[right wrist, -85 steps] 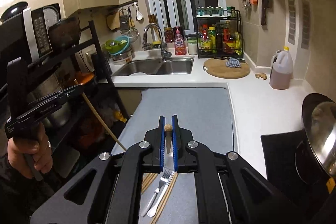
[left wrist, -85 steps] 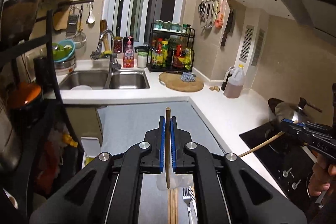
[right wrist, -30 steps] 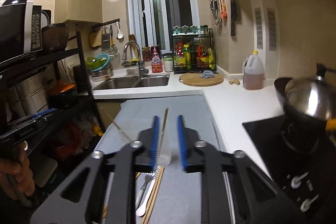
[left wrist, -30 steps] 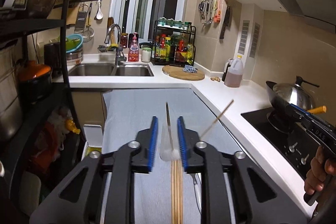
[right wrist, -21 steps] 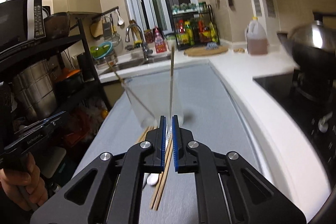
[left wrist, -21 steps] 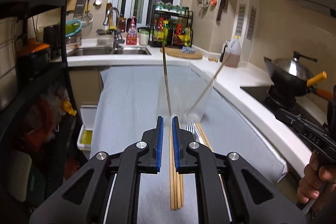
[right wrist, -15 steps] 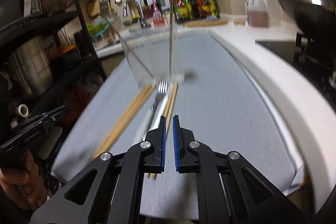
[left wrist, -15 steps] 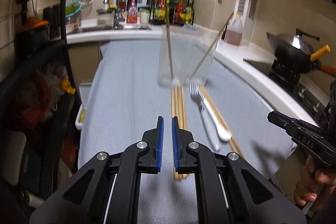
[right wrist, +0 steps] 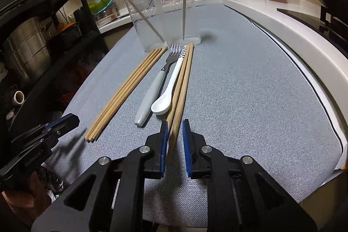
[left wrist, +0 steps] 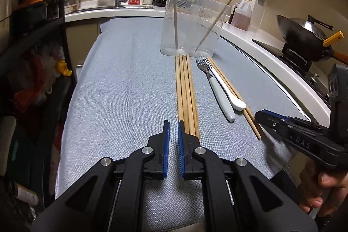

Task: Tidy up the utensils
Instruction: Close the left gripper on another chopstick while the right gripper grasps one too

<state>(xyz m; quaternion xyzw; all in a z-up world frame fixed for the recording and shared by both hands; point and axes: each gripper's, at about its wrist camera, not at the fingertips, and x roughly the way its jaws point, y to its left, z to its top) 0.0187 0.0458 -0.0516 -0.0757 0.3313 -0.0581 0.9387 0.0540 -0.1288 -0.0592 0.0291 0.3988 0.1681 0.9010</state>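
On the woven grey table (left wrist: 121, 88), the left tongs (left wrist: 173, 125) are clenched empty beside four wooden chopsticks (left wrist: 186, 88). Fork (left wrist: 217, 88), white spoon (left wrist: 226, 88), chopstick pair (right wrist: 181, 84) between the opening right tongs (right wrist: 175, 123). Clear ribbed container (left wrist: 193, 25) behind.

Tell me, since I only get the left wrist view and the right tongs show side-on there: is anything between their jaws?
Observer: Yes. The near ends of the two chopsticks beside the spoon lie between the right tongs. The jaws have just been opening and stand wider than the pair, so they are not clamping it.
Operator: One of my own tong fingers hides the near ends of the bundle. Where do they sit?
Observer: The bundle of four chopsticks ends on the cloth beside the tip of the left tongs, not between the jaws.
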